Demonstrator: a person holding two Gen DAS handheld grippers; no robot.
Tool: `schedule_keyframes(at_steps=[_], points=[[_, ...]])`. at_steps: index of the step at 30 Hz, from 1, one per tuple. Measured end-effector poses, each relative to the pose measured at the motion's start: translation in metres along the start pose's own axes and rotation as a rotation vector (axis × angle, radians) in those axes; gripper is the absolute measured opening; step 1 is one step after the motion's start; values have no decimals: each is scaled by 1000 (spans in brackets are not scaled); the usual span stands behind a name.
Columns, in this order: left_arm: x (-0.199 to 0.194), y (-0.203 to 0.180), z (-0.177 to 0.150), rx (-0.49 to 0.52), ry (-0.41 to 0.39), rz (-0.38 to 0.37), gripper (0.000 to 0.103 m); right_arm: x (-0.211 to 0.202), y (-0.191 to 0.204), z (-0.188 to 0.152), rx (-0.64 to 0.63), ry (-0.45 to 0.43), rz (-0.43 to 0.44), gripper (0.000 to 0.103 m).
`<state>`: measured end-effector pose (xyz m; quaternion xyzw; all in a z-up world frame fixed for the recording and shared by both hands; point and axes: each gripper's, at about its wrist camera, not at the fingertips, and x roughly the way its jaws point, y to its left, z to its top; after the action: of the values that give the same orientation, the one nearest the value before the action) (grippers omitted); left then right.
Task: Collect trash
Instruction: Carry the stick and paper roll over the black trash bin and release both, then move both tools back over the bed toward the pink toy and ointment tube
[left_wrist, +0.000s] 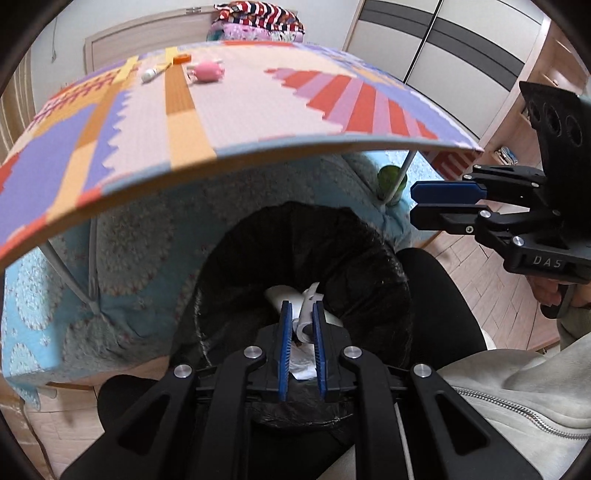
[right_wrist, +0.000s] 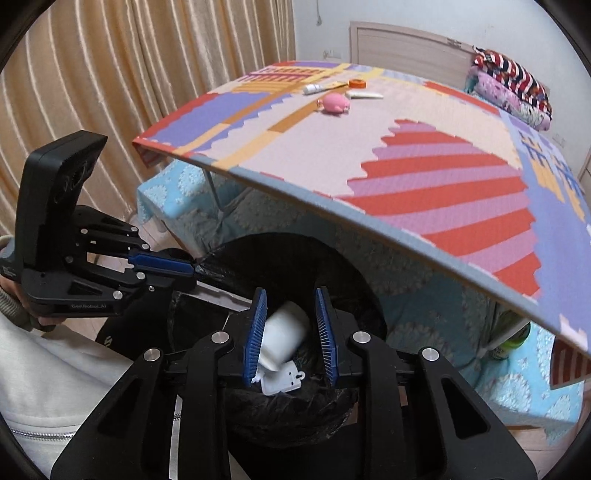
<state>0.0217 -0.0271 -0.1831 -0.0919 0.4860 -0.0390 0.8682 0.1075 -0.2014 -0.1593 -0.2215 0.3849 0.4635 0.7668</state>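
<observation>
A bin lined with a black trash bag (left_wrist: 306, 251) stands below the table edge; it also shows in the right wrist view (right_wrist: 354, 295). My left gripper (right_wrist: 192, 273) is shut on the black bag's rim at its left side; in its own view (left_wrist: 303, 321) the narrow jaws point over the bag. My right gripper (right_wrist: 291, 314) is open above the bin, and a blurred white tube (right_wrist: 284, 332) lies between its fingers, apart from them, over white trash (right_wrist: 284, 380) inside. In the left wrist view the right gripper (left_wrist: 413, 205) is side-on. More items lie far on the table: a pink toy (right_wrist: 334, 103), white tubes (right_wrist: 365, 95), an orange piece (right_wrist: 357, 83).
A colourful patterned mat covers the table (right_wrist: 406, 155), whose edge overhangs the bin. A blue patterned cloth (left_wrist: 147, 240) hangs beneath. A green bottle (right_wrist: 511, 343) stands by a table leg. Curtains (right_wrist: 110, 74) hang at left. Folded bedding (right_wrist: 513, 88) lies at the back.
</observation>
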Motion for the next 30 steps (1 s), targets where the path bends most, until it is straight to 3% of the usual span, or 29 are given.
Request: schedule_keyframes(at_steps=[6, 7, 9, 10, 11, 22, 30], points=[[5, -1, 0, -22, 17, -30, 12, 2, -1, 1, 8, -1, 3, 28], [5, -1, 0, -21, 18, -24, 16, 2, -1, 1, 10, 0, 3, 28], [5, -1, 0, -25, 19, -20, 30, 1, -2, 1, 16, -5, 6, 28], [5, 0, -1, -33, 16, -23, 42, 0, -2, 1, 18, -6, 9, 28], [4, 1, -1, -42, 11, -25, 47, 0, -2, 2, 15, -7, 7, 28], [-23, 3, 8, -40, -69, -31, 47, -9, 1, 6, -1, -23, 2, 28], [-51, 10, 22, -29, -152, -1, 47, -17, 1, 15, -10, -51, 4, 35]])
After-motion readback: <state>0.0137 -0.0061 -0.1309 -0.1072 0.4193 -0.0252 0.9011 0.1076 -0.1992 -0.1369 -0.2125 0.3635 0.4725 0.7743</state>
